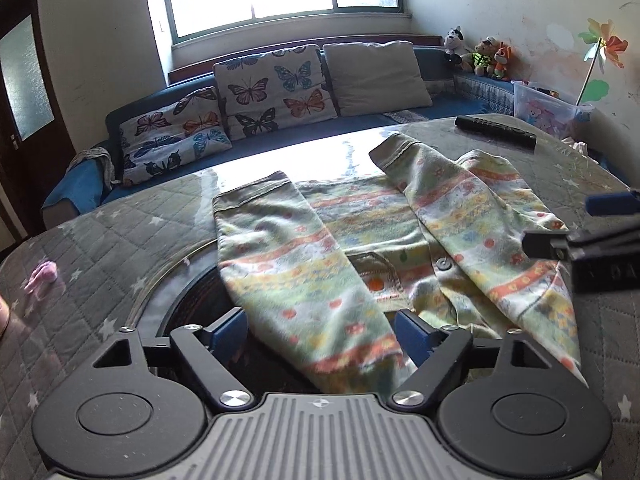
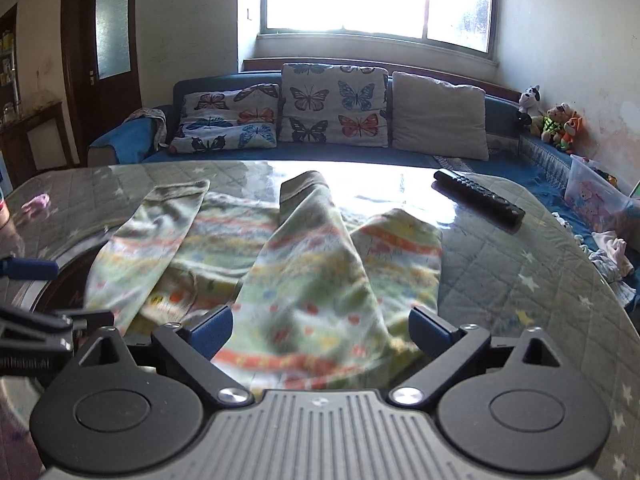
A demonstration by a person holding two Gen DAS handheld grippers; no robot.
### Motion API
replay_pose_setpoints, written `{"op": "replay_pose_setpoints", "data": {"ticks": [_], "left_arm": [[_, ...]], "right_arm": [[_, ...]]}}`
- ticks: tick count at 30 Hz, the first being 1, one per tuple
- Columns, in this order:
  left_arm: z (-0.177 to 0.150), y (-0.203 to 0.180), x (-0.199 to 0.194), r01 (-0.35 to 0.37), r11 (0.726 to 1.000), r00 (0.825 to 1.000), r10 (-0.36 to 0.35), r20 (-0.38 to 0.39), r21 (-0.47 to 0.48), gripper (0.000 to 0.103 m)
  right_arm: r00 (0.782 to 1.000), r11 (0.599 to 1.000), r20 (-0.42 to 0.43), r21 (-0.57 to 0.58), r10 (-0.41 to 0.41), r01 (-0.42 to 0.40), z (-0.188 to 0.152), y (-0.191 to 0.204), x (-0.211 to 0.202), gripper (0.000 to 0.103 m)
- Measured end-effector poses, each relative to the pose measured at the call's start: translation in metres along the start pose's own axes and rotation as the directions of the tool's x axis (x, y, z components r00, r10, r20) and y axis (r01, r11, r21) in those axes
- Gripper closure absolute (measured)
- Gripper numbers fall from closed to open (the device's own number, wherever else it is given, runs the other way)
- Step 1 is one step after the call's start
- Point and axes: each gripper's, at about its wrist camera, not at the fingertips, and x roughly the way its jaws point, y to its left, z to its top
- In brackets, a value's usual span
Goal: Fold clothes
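A pale green child's top (image 1: 360,216) with orange and yellow bands lies flat on the glass-topped table (image 1: 120,216). Both sleeves are folded in over its body. My left gripper (image 1: 320,334) is open at the near hem, its blue pads either side of the left sleeve's (image 1: 296,280) base, not pressing it. In the right wrist view, my right gripper (image 2: 322,330) is open too, with the right sleeve (image 2: 312,264) and shoulder lying between its pads. Each gripper shows at the edge of the other's view: the right gripper (image 1: 576,224) and the left gripper (image 2: 56,292).
A black remote control (image 2: 478,196) lies on the table at the far right. A small pink thing (image 1: 40,276) sits near the left edge. Behind the table is a blue sofa (image 2: 224,80) with butterfly cushions (image 2: 334,104). A plastic box (image 2: 596,200) and loose cloths lie at right.
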Motion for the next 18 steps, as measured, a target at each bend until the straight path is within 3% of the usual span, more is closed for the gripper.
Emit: {"op": "replay_pose_setpoints", "data": {"ticks": [13,18], "left_arm": [[0.006,0.003,0.03,0.094,0.995,0.994,-0.092,-0.056,0.03,0.07],[0.011,0.0,0.034,0.114,0.993,0.992,-0.111,-0.057,0.043,0.072]], "right_arm": [[0.999,0.998,-0.036,-0.06,0.018,-0.021,0.055,-0.001,0.097,0.025],[0.998,0.996,-0.067,-0.079,0.021,-0.027,0.058,0.0,0.127,0.037]]}}
